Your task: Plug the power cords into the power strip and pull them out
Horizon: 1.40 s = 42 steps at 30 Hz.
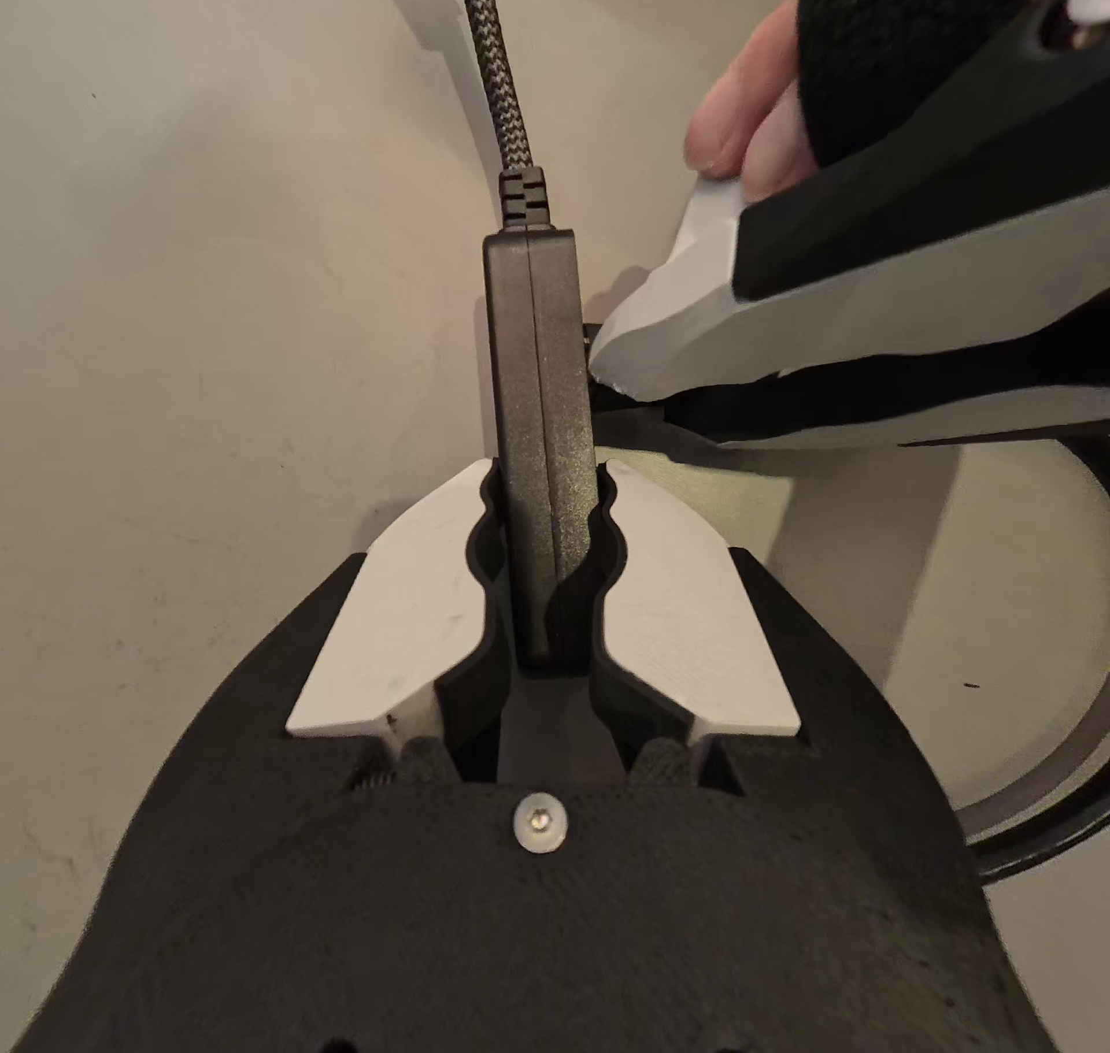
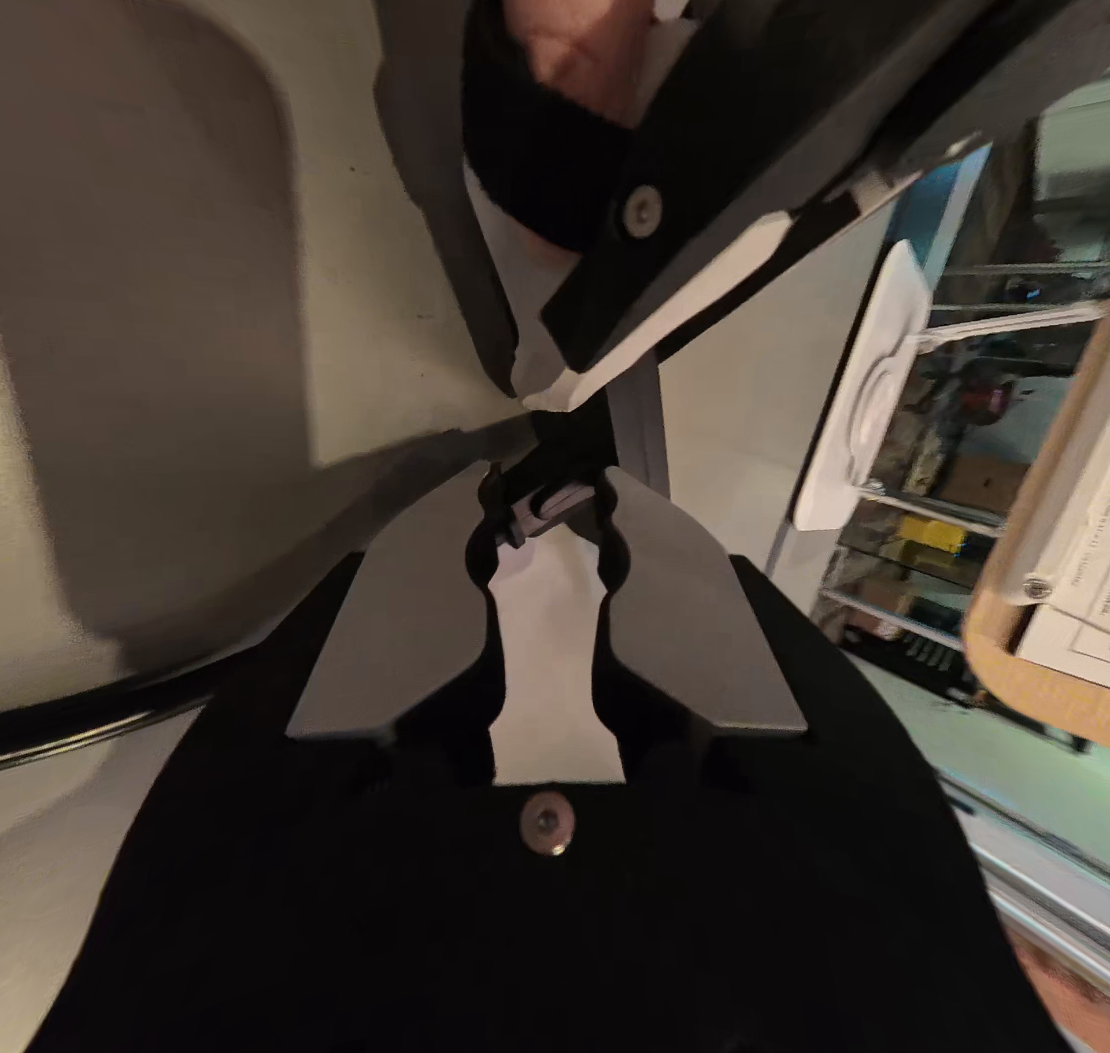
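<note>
The left gripper [image 1: 543,514] clenches the strip [image 1: 537,412], long axis running straight ahead. The right gripper [image 2: 543,511] pinches a plug [image 2: 549,505] at the strip's right side.

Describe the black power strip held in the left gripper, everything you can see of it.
The power strip is a slim, matte black plastic slab with a seam down its narrow edge. It stands edge-on to the left wrist camera, clamped between the white fingers of the left gripper. A ribbed strain relief at its far end leads into a braided grey-black cord. The right gripper meets its right side, gripping a dark plug there; whether it is fully seated cannot be told.
</note>
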{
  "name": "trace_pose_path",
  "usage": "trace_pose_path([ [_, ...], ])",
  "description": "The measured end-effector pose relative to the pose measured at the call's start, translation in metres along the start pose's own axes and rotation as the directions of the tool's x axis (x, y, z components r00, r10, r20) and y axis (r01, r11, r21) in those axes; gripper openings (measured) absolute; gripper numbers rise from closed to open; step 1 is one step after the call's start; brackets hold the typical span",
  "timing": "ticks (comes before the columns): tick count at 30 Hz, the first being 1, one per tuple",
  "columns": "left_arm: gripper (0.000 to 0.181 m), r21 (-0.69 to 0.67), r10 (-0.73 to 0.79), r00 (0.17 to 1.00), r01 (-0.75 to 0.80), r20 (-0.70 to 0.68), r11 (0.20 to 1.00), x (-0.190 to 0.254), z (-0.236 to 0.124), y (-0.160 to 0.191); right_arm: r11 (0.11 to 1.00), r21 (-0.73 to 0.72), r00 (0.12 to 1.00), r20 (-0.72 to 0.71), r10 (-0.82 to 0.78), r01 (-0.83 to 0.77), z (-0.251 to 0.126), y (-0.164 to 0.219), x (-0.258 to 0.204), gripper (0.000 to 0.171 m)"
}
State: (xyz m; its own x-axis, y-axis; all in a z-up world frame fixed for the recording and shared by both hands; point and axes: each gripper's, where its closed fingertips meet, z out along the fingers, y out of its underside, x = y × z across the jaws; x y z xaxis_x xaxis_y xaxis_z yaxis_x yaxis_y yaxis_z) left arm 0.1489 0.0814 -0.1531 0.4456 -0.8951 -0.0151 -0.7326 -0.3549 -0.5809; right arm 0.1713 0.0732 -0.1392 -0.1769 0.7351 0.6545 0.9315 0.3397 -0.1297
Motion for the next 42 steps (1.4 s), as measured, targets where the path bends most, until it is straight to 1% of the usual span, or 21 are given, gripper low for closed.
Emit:
trace_pose_path([
  [2, 0.026, 0.007, -0.001, 1.000, 0.001, 0.012, 1.000, -0.001, 0.000, -0.001, 0.998, -0.029, 0.996, 0.073, 0.050, -0.048, -0.001, 0.001, 0.000, 0.032],
  [4, 0.026, 0.037, -0.017, 1.000, 0.016, 0.020, 0.999, -0.003, 0.001, -0.003, 0.998, -0.056, 0.990, 0.136, 0.043, -0.036, -0.002, 0.002, -0.001, 0.032],
  [6, 0.026, 0.069, -0.024, 1.000, 0.024, 0.007, 0.997, -0.003, 0.002, -0.004, 0.999, -0.047, 0.979, 0.202, 0.031, -0.022, -0.003, 0.002, 0.000, 0.031],
  [9, 0.026, 0.078, -0.008, 1.000, 0.007, 0.012, 0.997, -0.004, 0.002, -0.005, 0.999, -0.019, 0.947, 0.316, 0.049, -0.046, -0.005, 0.001, -0.001, 0.030],
  [12, 0.026, 0.086, -0.012, 1.000, 0.012, -0.002, 0.996, -0.004, 0.003, -0.006, 1.000, -0.010, 0.921, 0.388, 0.029, -0.028, -0.006, 0.001, -0.001, 0.030],
  [14, 0.026, 0.088, -0.022, 0.999, 0.024, -0.023, 0.996, -0.004, 0.003, -0.006, 1.000, -0.007, 0.914, 0.405, 0.016, -0.014, -0.006, 0.001, 0.001, 0.029],
  [16, 0.026, 0.091, -0.014, 0.999, 0.017, -0.039, 0.996, -0.004, 0.003, -0.006, 0.997, 0.006, 0.925, 0.373, 0.073, -0.080, -0.004, -0.001, 0.005, 0.020],
  [18, 0.026, 0.096, -0.040, 0.998, 0.044, -0.052, 0.994, -0.005, 0.003, -0.006, 0.982, 0.062, 0.942, 0.298, 0.153, -0.179, -0.003, -0.001, 0.007, 0.020],
  [19, 0.026, 0.102, -0.057, 0.997, 0.062, -0.058, 0.993, -0.004, 0.003, -0.007, 0.974, 0.098, 0.957, 0.230, 0.176, -0.203, -0.003, 0.000, 0.008, 0.021],
  [21, 0.026, 0.111, -0.073, 0.996, 0.079, -0.054, 0.991, -0.004, 0.004, -0.008, 0.974, 0.144, 0.982, 0.085, 0.167, -0.178, -0.004, 0.001, 0.009, 0.030],
  [22, 0.026, 0.108, -0.075, 0.996, 0.080, -0.052, 0.991, -0.004, 0.004, -0.008, 0.979, 0.142, 0.989, 0.037, 0.144, -0.148, -0.003, 0.002, 0.005, 0.038],
  [24, 0.026, 0.110, -0.077, 0.995, 0.083, -0.055, 0.991, -0.004, 0.004, -0.008, 0.983, 0.140, 0.992, -0.026, 0.124, -0.119, -0.001, 0.002, 0.001, 0.048],
  [27, 0.026, 0.114, -0.080, 0.995, 0.086, -0.056, 0.990, -0.004, 0.005, -0.009, 0.974, 0.159, 0.985, -0.032, 0.167, -0.160, -0.001, 0.001, 0.001, 0.048],
  [32, 0.028, 0.119, -0.099, 0.992, 0.107, -0.076, 0.987, -0.003, 0.005, -0.009, 0.985, 0.136, 0.992, -0.051, 0.116, -0.108, -0.001, 0.000, 0.001, 0.048],
  [39, 0.029, 0.126, -0.126, 0.985, 0.141, -0.117, 0.982, -0.003, 0.005, -0.009, 0.980, 0.145, 0.990, -0.023, 0.140, -0.135, -0.001, 0.000, 0.002, 0.048],
  [42, 0.030, 0.129, -0.141, 0.981, 0.158, -0.131, 0.979, -0.004, 0.005, -0.010, 0.982, 0.135, 0.990, -0.040, 0.137, -0.131, 0.000, 0.001, 0.001, 0.048],
])
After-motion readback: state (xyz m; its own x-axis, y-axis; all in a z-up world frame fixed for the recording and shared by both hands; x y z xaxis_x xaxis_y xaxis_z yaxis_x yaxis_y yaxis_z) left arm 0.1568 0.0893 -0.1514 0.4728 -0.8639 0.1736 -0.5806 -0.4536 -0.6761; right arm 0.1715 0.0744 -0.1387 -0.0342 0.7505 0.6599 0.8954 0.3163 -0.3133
